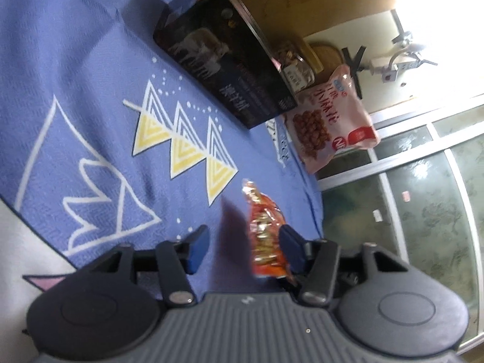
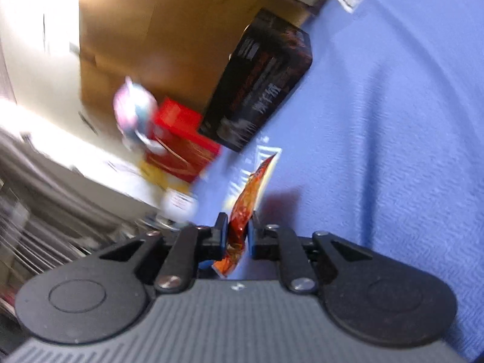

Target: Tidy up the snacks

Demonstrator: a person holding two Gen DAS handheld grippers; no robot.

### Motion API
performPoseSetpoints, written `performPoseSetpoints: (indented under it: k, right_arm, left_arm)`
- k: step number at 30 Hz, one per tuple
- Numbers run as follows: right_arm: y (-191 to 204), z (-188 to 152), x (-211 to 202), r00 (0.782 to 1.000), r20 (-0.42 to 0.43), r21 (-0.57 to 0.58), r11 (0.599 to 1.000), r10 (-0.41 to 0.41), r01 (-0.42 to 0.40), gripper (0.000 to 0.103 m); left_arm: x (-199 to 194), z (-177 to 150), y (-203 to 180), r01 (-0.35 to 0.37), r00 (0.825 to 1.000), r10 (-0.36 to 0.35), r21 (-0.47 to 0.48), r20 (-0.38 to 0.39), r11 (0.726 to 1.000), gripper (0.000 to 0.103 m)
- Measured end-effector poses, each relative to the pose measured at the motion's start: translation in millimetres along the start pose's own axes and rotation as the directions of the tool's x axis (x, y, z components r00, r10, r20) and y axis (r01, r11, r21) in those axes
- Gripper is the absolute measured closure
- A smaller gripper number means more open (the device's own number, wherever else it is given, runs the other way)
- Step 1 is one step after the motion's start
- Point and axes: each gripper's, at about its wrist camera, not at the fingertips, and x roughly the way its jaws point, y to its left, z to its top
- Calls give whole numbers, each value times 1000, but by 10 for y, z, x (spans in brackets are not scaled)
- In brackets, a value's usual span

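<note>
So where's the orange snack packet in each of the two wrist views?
Left wrist: orange snack packet low centre, against the open left gripper's right finger.
Right wrist: packet low centre, clamped in the right gripper.
Shared landmark: black box on the blue cloth.

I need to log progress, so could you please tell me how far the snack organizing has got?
Done: a black box and a pink snack bag stand together beside the cardboard box.

In hand: the right gripper is shut on an orange snack packet. The left gripper is open, with an orange packet against one finger.

Left: placing these packets; where they go isn't shown.
</note>
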Motion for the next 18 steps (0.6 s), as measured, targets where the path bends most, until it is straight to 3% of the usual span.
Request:
performPoseSetpoints:
  k: [2, 6, 8, 13, 18]
  right_arm:
    - [-37, 54, -31, 998, 7, 43, 998, 55, -55, 87]
    - [98, 112, 61, 997, -18, 0, 997, 81, -81, 87]
    - [212, 166, 167, 995, -45, -37, 995, 88, -90, 87]
    - [573, 508, 428, 996, -48, -166, 983, 77, -84, 87]
    - [1012, 967, 911, 1000, -9, -355, 935, -4, 1, 84]
  left_arm:
    - [-21, 1, -38, 29, 1000, -29, 0, 1, 1000, 48]
    - [-37, 35, -170, 90, 996, -90, 24, 3, 996, 52]
    - [-3, 88, -266, 81, 997, -81, 59, -7, 995, 84]
    - [-98, 469, -548, 49, 996, -59, 150, 63, 987, 85]
    - [-33, 1063, -824, -79, 986, 37, 258, 165, 963, 83]
